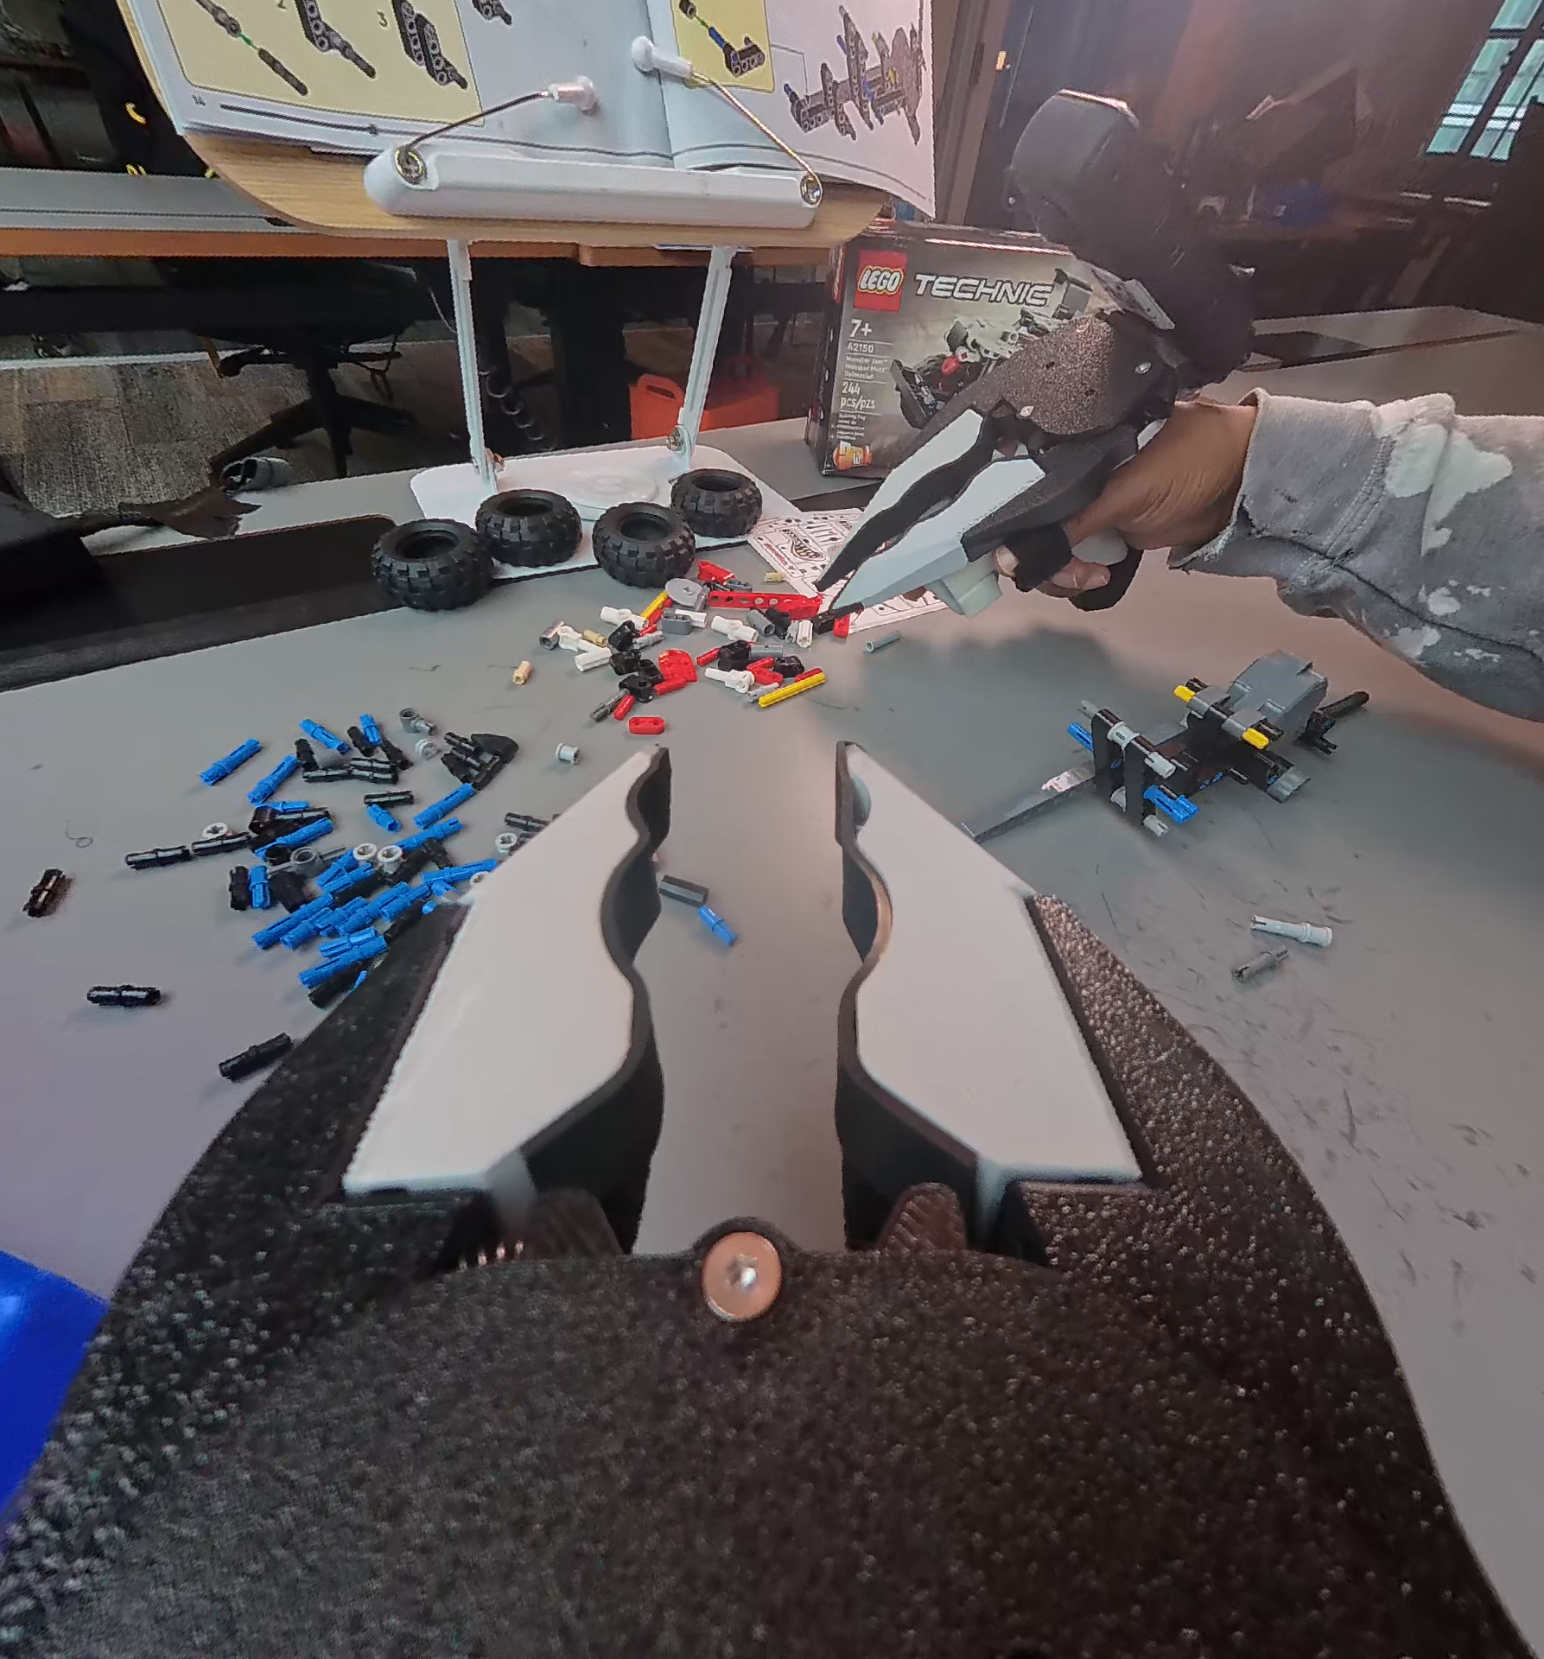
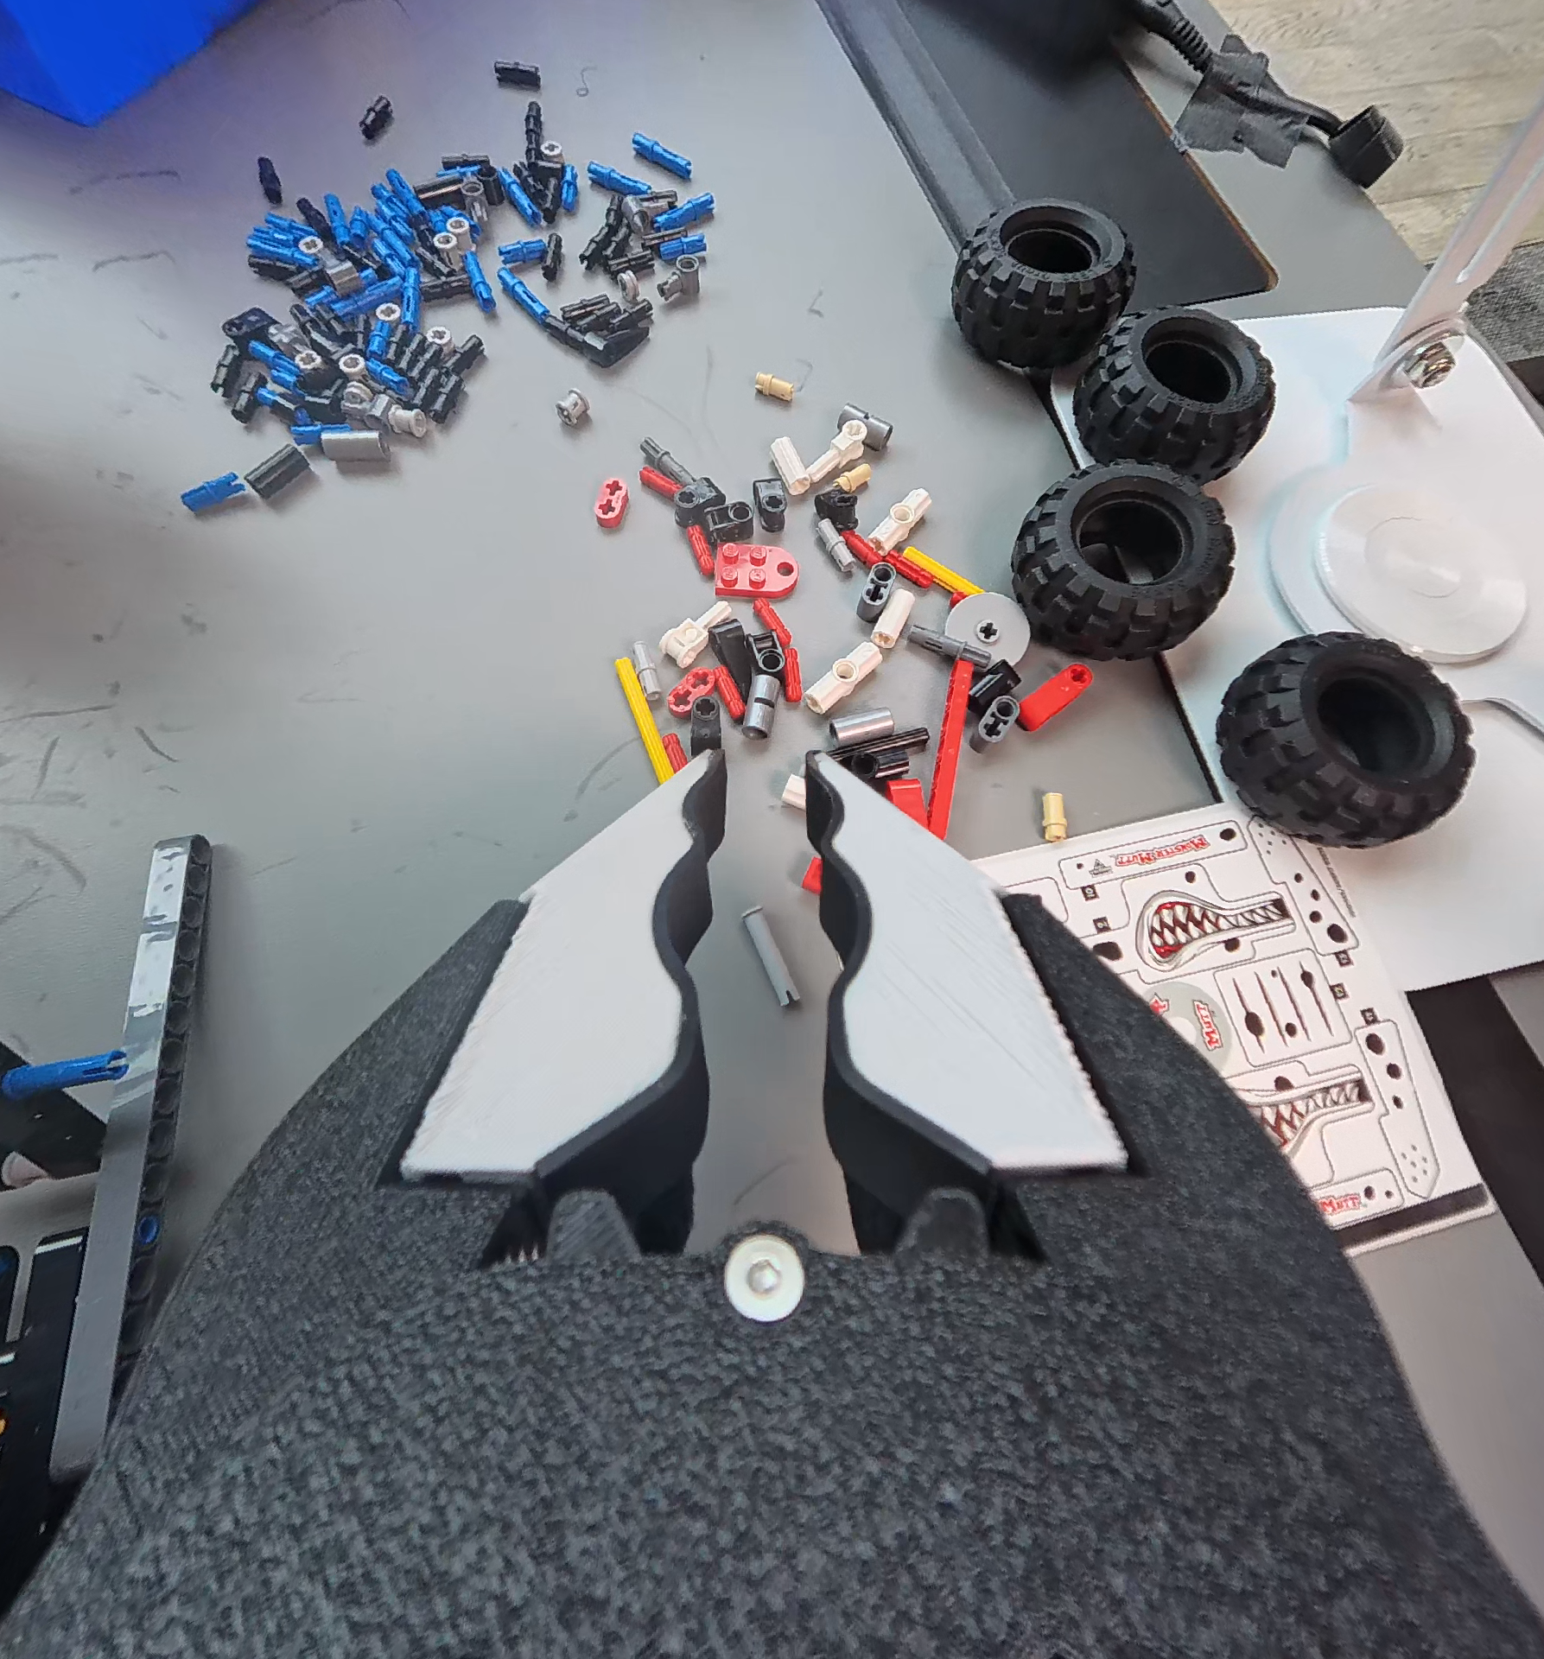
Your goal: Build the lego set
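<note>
Right now my right gripper (image 2: 763, 763) hangs low over the mixed pile (image 2: 804, 619) of red, white, black and yellow parts, near the table's far edge just before the four tyres (image 2: 1118, 561). Its jaws stand a little apart with nothing between them; the tips frame a short dark grey tube (image 2: 862, 725) and a black axle (image 2: 885, 743) at the pile's near fringe. My left gripper (image 1: 750, 759) hovers wider open and empty, above bare table between the blue-and-black pin heap (image 1: 346, 862) and the half-built chassis (image 1: 1199, 754), which lies well apart toward the right edge.

I judge these parts as feather-light, hard and slick: rigid plastic that won't crush, but will squirt sideways from a skewed pinch, and round ones will roll. I'd take the tube or axle across its middle, jaws square to its length, closing slowly. Crowding neighbours could get dragged along. The loose grey pin (image 2: 770, 956) beneath my right gripper lies alone, an easier pick.
</note>
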